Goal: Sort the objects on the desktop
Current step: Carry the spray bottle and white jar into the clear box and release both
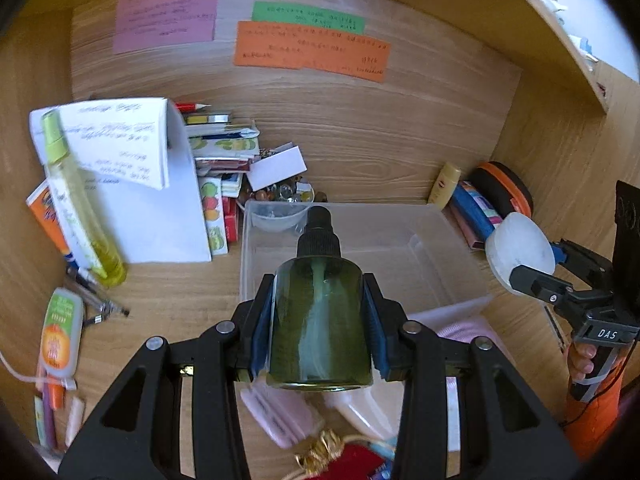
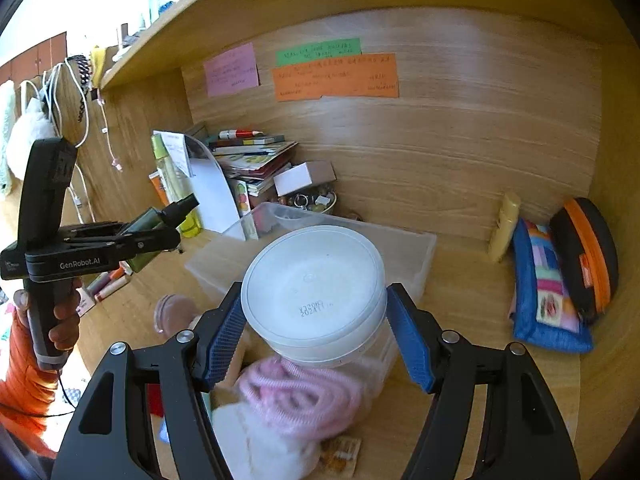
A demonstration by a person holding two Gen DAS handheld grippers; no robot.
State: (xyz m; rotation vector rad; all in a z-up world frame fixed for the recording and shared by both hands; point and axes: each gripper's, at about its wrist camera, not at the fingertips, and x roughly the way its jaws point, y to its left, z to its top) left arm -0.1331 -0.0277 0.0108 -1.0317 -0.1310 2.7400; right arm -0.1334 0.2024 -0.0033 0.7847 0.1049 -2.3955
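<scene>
My left gripper [image 1: 319, 320] is shut on a dark green spray bottle [image 1: 319, 320] with a black pump top, held in the air just before the near edge of a clear plastic bin [image 1: 448, 248]. My right gripper [image 2: 316, 320] is shut on a white round plastic jar [image 2: 316, 292], its base toward the camera, above the near end of the same bin [image 2: 416, 252]. The right gripper with the jar [image 1: 520, 252] shows at the right of the left wrist view. The left gripper with the bottle [image 2: 148, 236] shows at the left of the right wrist view.
A yellow-green spray bottle [image 1: 80, 208], a white notebook [image 1: 160, 200] and stacked books [image 1: 224, 140] stand at the back left. Pens [image 1: 96, 300] lie at left. A cream tube [image 2: 506, 226], a blue pouch [image 2: 548, 292] and an orange-black case [image 2: 588, 252] sit at right. Pink yarn [image 2: 304, 392] lies near.
</scene>
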